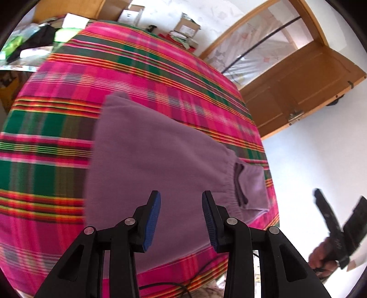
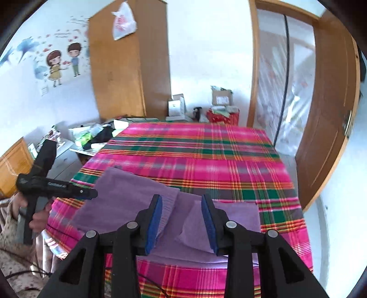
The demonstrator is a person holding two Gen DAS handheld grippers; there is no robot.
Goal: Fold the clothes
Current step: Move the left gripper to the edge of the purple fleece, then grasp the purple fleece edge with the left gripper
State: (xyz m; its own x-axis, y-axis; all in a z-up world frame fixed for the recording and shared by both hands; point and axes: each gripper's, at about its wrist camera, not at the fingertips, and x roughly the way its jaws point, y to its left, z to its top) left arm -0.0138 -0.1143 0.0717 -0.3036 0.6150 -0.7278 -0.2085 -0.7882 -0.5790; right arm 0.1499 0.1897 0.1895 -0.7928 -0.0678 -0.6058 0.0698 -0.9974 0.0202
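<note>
Pink-green plaid bed (image 2: 206, 155), purple garment (image 1: 160, 155) lying flat on it

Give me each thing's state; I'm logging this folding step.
Purple garment: partly folded, flat on the plaid bedspread, ungripped.
Left hand-held gripper: open, above the garment.
Right hand-held gripper: open, empty.
Wooden door: open.
Plastic bag: hanging on the wardrobe.
</note>
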